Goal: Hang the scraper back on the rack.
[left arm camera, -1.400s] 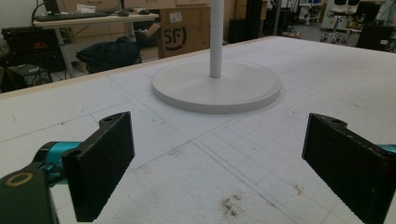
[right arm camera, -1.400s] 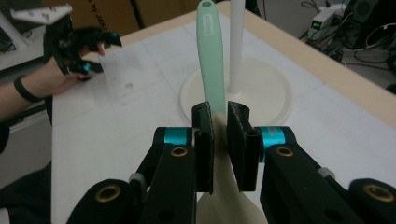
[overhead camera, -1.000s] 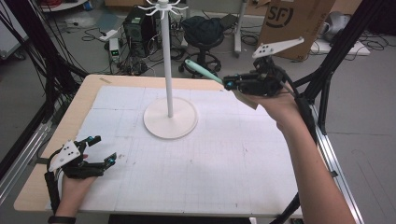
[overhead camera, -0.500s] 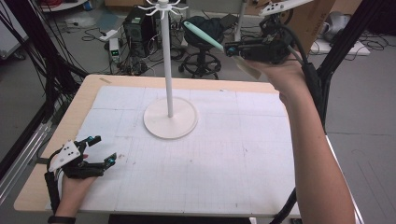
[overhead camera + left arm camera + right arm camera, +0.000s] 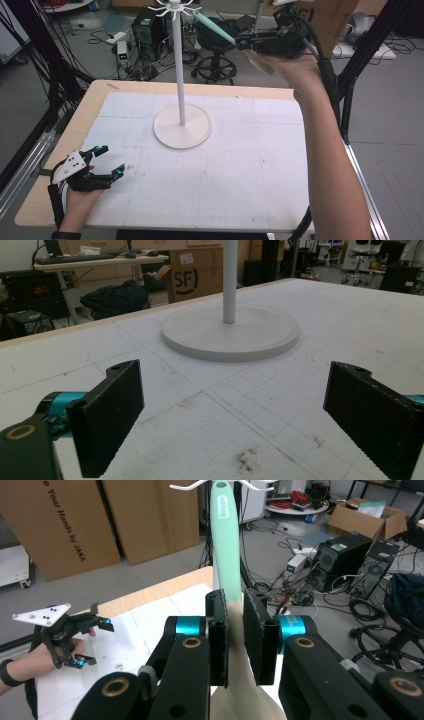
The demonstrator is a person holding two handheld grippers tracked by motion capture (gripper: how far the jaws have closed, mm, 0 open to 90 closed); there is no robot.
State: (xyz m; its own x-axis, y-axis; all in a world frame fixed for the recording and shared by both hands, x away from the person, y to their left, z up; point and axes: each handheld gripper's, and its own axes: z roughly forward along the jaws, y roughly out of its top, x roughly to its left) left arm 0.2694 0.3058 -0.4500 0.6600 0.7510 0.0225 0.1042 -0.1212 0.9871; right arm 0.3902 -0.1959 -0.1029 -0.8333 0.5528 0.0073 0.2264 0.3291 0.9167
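Note:
A white hook stand [image 5: 181,75] rises from a round base [image 5: 182,131] at the table's middle back, its hooks [image 5: 172,6] at the top. My right gripper [image 5: 245,44] is held high, right of the hooks, shut on a spatula. The spatula's mint-green handle [image 5: 215,27] points at the hooks and its beige blade [image 5: 260,62] hangs under the hand. In the right gripper view the handle [image 5: 225,540] reaches up to the hooks [image 5: 190,486] from between the shut jaws [image 5: 235,600]. My left gripper [image 5: 112,160] rests open on the white mat at the near left, nothing between its jaws [image 5: 240,415].
Beyond the table's far edge stand a computer tower [image 5: 145,25], a black chair [image 5: 217,55], cardboard boxes [image 5: 332,20] and floor cables. Black frame posts [image 5: 45,60] flank the table. The white gridded mat [image 5: 240,170] covers most of the tabletop.
My right gripper has lifted the spatula and carried it left, bringing the handle tip from mid-height beside the pole up to the hooks. The left gripper has stayed put.

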